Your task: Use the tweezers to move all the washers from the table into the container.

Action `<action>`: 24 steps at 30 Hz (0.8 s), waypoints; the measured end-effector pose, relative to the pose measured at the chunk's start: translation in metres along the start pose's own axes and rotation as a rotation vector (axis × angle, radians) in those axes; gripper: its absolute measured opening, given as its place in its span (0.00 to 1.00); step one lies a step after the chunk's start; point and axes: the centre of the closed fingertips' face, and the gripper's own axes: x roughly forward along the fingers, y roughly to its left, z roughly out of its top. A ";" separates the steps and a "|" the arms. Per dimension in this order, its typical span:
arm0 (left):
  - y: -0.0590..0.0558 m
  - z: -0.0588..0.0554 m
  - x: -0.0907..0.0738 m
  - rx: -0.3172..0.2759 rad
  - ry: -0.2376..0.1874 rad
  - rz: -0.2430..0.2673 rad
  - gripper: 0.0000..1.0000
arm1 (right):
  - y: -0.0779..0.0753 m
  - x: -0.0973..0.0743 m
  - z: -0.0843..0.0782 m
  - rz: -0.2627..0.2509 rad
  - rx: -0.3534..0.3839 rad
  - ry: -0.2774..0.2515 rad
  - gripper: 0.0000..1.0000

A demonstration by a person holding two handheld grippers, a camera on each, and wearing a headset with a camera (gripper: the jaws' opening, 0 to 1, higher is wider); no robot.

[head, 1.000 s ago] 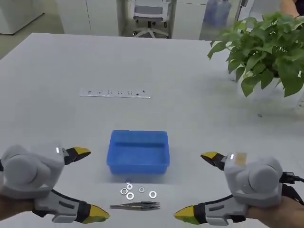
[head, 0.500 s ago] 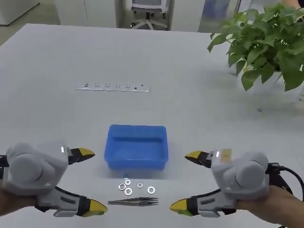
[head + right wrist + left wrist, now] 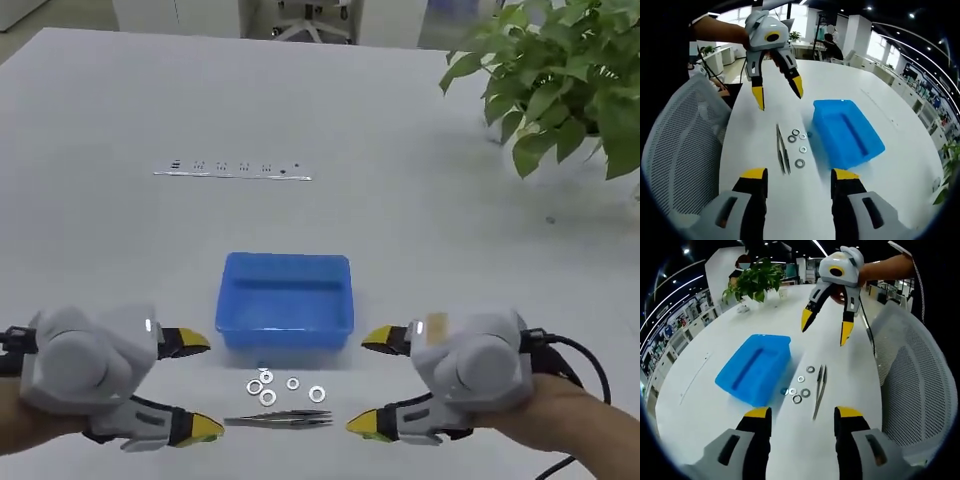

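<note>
Blue container (image 3: 285, 300) behind washers (image 3: 268, 384) and tweezers (image 3: 280, 421) on worktop (image 3: 400, 200); left gripper (image 3: 208, 385), right gripper (image 3: 360, 384) flanking, jaws apart, empty.

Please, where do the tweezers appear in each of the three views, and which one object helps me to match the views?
Head view: the tweezers lie at bottom centre, just below the washers.
Left gripper view: tweezers near the centre, right of the washers.
Right gripper view: tweezers left of centre, left of the washers.
Shared landmark: the blue container, always beyond the washers.
</note>
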 end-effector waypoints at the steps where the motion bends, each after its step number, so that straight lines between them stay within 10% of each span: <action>1: -0.002 0.000 0.001 0.000 0.001 -0.009 0.52 | 0.001 0.002 0.000 0.008 -0.008 0.004 0.50; 24: -0.021 -0.022 0.033 0.066 0.112 -0.161 0.23 | 0.025 0.049 -0.002 0.176 -0.073 0.053 0.24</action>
